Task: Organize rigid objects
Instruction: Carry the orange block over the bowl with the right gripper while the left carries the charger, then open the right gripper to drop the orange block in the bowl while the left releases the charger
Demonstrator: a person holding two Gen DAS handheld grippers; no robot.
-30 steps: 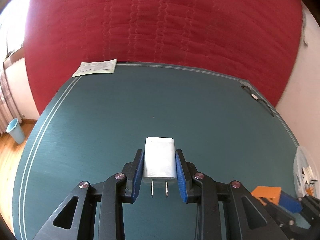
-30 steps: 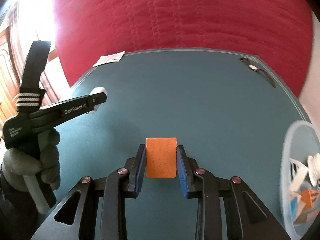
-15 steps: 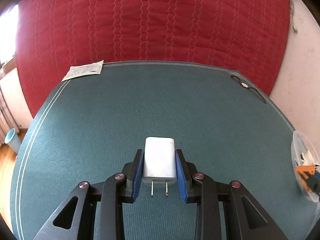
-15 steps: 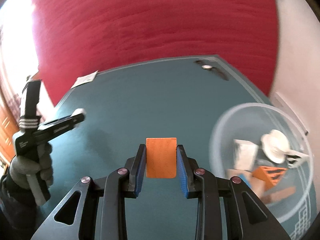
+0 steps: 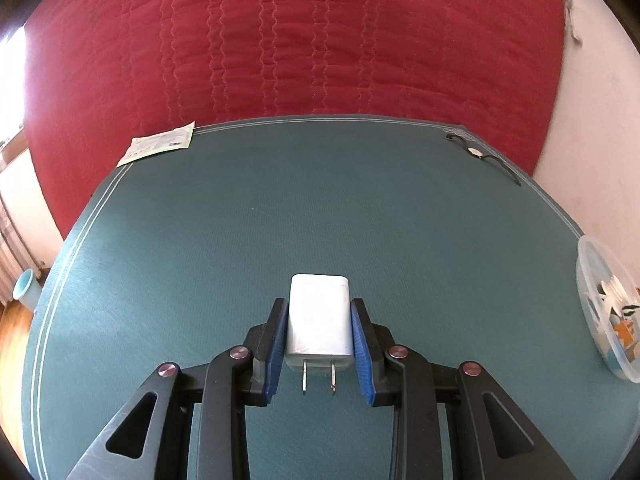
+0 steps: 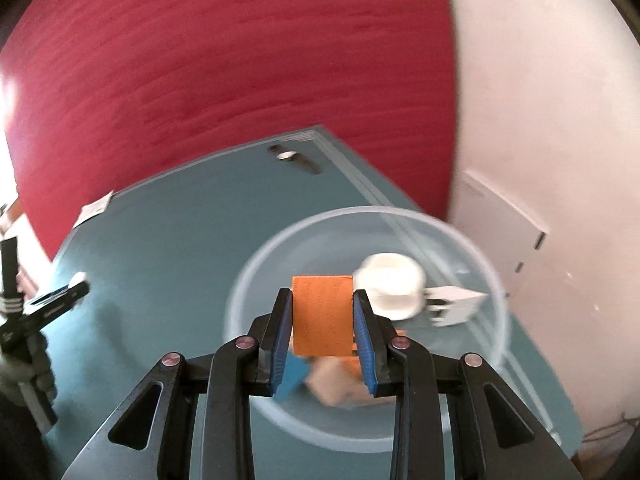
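- One red quilted cover (image 5: 288, 48) fills the far background of both wrist views; a pale wall (image 6: 540, 100) stands to its right.
- One teal table (image 5: 280, 220) with double pale lines along its edge carries everything else.
- One clear round container (image 6: 256, 264) sits on the table near its right edge, seen whole but blurred in the right wrist view and only as a sliver at the right edge of the left wrist view. Inside lie a white round piece (image 6: 392, 288), a white angular piece (image 6: 456, 304), a blue piece (image 6: 294, 376) and tan and orange pieces, too blurred to name.
- One right gripper (image 6: 322, 320), blue pads clamped on an orange block (image 6: 322, 316), which is held upright over the container's near side.
- One left gripper (image 5: 319, 328), blue pads clamped on a white plug adapter (image 5: 319, 316), held above the bare middle of the table with its two metal prongs pointing toward the camera. In the right wrist view this gripper appears at the far left, gripped by a gloved hand (image 6: 28, 364).
- One printed paper sachet (image 5: 158, 148) lies flat at the far left corner of the table.
- One dark strap-like item (image 5: 480, 156) with a small pale disc on it lies at the far right corner; what it is cannot be told.
- One light-blue bin (image 5: 26, 288) stands on the wooden floor left of the table.
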